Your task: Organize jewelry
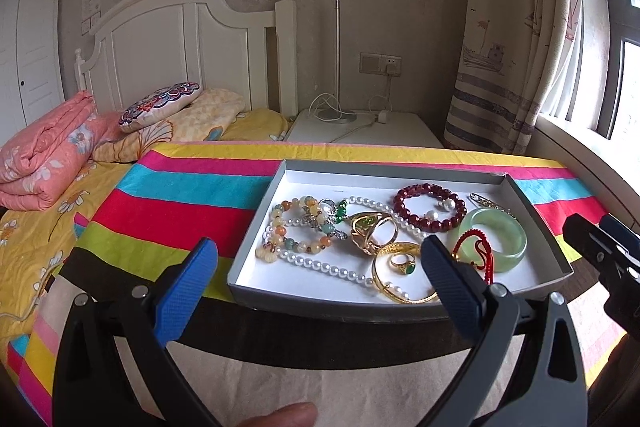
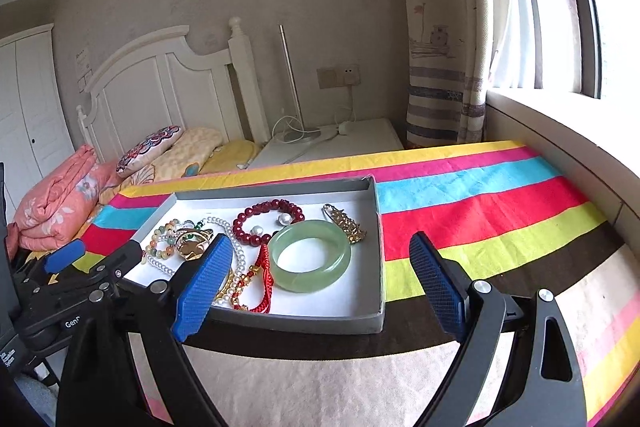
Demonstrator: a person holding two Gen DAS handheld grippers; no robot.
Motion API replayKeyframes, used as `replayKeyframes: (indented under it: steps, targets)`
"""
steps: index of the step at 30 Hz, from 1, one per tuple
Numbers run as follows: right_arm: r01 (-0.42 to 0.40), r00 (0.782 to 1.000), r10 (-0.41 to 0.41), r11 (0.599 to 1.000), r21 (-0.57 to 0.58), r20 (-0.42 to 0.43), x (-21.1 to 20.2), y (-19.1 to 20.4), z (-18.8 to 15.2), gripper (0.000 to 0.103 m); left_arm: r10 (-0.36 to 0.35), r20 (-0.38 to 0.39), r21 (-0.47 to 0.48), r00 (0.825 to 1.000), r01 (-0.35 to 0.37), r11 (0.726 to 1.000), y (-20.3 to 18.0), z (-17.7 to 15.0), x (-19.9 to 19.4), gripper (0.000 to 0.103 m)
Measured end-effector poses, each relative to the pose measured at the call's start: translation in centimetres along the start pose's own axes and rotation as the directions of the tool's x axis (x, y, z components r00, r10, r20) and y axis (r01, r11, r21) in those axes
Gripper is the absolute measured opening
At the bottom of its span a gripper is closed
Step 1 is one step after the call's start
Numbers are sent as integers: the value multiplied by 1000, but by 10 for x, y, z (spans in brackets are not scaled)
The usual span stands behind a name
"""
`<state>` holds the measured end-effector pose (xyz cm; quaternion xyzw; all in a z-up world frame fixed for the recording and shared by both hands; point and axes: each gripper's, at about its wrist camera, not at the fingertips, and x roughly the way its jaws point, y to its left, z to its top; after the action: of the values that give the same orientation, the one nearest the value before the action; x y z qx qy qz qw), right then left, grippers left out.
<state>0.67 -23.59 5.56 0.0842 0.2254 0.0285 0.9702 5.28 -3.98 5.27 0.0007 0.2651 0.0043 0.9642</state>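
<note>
Jewelry tray [image 1: 536, 223], jade bangle [image 2: 309, 255] (inside), fingers apart

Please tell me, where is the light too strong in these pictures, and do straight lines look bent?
Left wrist view: the window is blown out white, and the tray edges bow. Right wrist view: the window sill glares, and the curtain curves from fisheye distortion.

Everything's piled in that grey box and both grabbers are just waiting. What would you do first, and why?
Probably ease the right gripper forward over the green bangle. Both grippers are open and empty, and the bangle lies nearest it in the tray, large and mostly clear of the tangled pearl necklace.
</note>
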Motion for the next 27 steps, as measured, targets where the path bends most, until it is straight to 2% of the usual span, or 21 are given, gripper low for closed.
replayKeyframes:
  steps: [15,27]
  targets:
    - [7,1000,-5,998,-67,23,-5,12,1,86,-1,20,-4,1000,2,1000,-2,-1,-3,101]
    - [17,1000,-16,997,-78,22,-6,12,1,86,-1,21,-1,1000,1,1000,-3,-2,-3,101]
